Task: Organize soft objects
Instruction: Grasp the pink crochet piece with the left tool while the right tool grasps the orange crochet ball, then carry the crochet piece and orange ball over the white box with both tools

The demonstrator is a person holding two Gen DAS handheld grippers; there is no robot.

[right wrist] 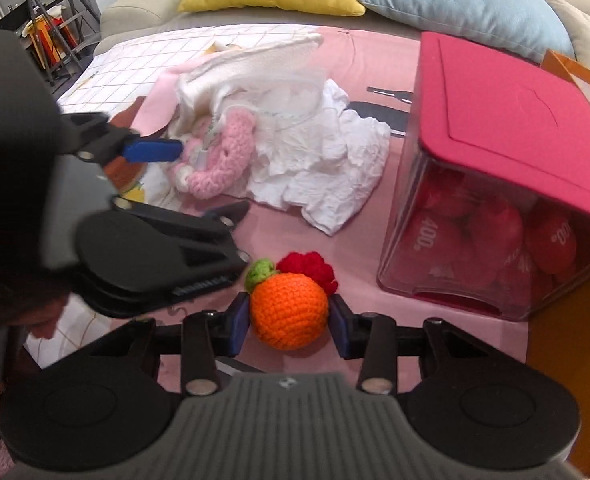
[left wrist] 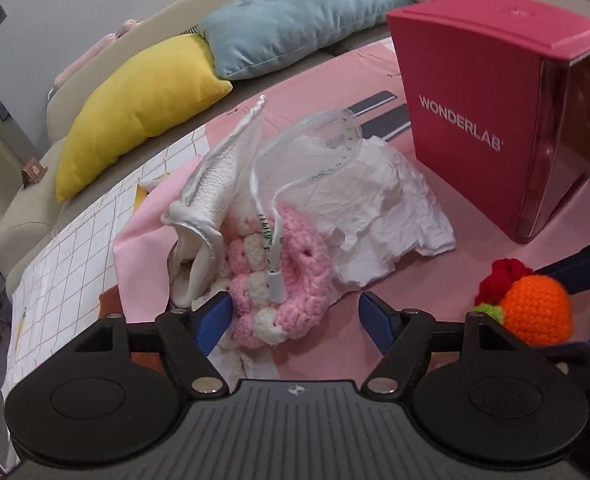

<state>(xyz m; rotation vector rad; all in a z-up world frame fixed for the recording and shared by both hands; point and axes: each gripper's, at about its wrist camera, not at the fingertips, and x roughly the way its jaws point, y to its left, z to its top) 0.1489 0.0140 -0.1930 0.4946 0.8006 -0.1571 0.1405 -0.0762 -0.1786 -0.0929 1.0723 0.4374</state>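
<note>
The right gripper (right wrist: 289, 322) is pinching the orange crochet ball (right wrist: 289, 310), both pads pressing into its sides, just in front of the pink box (right wrist: 507, 120) on the worktop (right wrist: 375, 256). The left gripper (left wrist: 295, 320) is hanging with jaws wide apart, closing on nothing, over the pink crochet piece (left wrist: 291, 280), which is lying left of the pink box beside crumpled white paper (left wrist: 383, 208). A red crochet bit (right wrist: 307, 266) is peeking out behind the ball, mostly hidden.

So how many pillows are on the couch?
2. The yellow pillow leans on the couch behind the table, and the blue pillow lies right beside it. More could be hidden past the picture's edge.
</note>
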